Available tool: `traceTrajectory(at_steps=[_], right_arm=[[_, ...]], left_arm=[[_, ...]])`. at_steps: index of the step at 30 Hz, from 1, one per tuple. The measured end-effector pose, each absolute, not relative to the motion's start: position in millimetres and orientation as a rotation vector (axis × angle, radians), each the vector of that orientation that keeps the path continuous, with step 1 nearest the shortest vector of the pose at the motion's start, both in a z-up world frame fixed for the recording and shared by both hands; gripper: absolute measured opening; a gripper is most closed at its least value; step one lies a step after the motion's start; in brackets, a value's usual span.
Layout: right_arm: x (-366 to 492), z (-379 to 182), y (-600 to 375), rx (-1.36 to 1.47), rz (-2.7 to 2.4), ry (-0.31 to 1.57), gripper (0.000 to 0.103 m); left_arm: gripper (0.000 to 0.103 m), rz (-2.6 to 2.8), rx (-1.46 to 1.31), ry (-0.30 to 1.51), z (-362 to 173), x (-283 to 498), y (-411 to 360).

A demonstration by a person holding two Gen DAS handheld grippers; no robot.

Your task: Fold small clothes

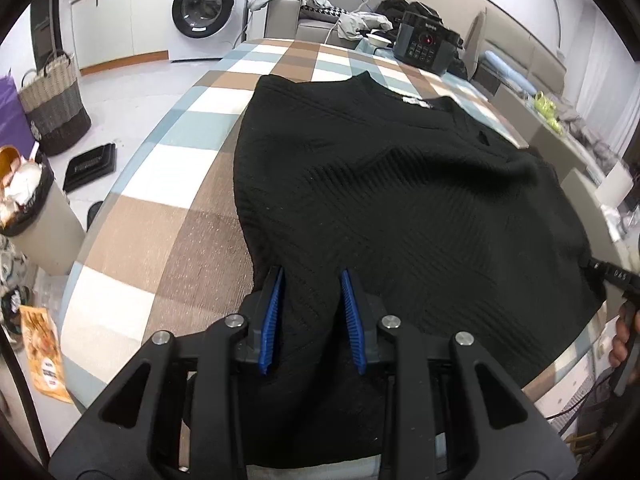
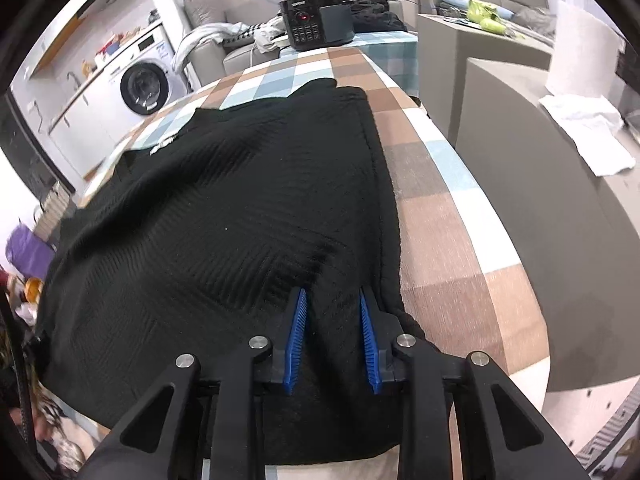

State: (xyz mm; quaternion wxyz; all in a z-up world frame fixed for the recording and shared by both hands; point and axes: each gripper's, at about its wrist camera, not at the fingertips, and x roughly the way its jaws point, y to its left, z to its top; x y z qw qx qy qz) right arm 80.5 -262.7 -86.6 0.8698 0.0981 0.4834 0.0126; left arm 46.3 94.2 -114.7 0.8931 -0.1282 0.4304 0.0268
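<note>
A table covered by a checked cloth (image 1: 168, 216) of brown, pale blue and white squares fills both views. At its far end, well beyond the fingertips, a black electric cooker (image 1: 426, 42) with a lit red display is set. Further back a white washing machine (image 1: 202, 8) is seen against the cabinets, and a grey sofa (image 1: 288, 20) is strewn with clothes. On the floor to the left of the left gripper's fingers a woven basket (image 1: 54, 104) and a full waste bin (image 1: 28, 204) are placed. To the right of the right gripper's fingers a grey block with white paper (image 2: 588, 136) on it is seen.

A black ribbed sweater (image 1: 400, 200) is spread flat on the cloth, its V-neck end lying farthest from the fingers and its hem nearest them. The knit is marked by fine diagonal ribs, and a small white label is visible at the neck, its print too small to be read.

The left gripper (image 1: 312, 276) is clamped on the near hem, a ridge of fabric being pinched up between its blue ribbed pads. The right gripper (image 2: 332, 292) is closed on the hem in the same way, close beside the sweater's right edge. The hem below the pads is hidden by the black gripper bodies. At the right margin of the left view part of the other tool and a hand (image 1: 622, 340) are cut off.
</note>
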Motion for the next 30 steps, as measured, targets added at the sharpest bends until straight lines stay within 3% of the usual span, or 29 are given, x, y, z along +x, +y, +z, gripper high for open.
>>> traceTrajectory(at_steps=[8,11,16,18,22,30], right_arm=[[77.2,-34.3,-257.8,0.230,0.103,0.884,0.035],[71.3,-2.5,-247.3,0.160,0.131,0.823,0.049],[71.2,52.0,-244.5,0.094,0.158,0.749,0.061],[72.5,78.2,-246.1,0.080,0.179,0.721,0.065],[72.0,129.2,-249.8,0.053,0.223,0.692,0.077],[75.2,237.8,-243.0,0.005,0.312,0.700,0.082]], left_arm=[[0.026,0.064,-0.325,0.831,-79.5,42.5,112.4],[0.029,0.038,-0.339,0.787,-54.6,38.5,119.3],[0.031,0.007,-0.325,0.725,-2.8,37.2,128.4],[0.034,-0.013,-0.305,0.695,24.9,36.4,131.7],[0.049,-0.047,-0.280,0.645,78.7,36.3,135.7],[0.049,-0.100,-0.255,0.670,179.4,43.6,150.5]])
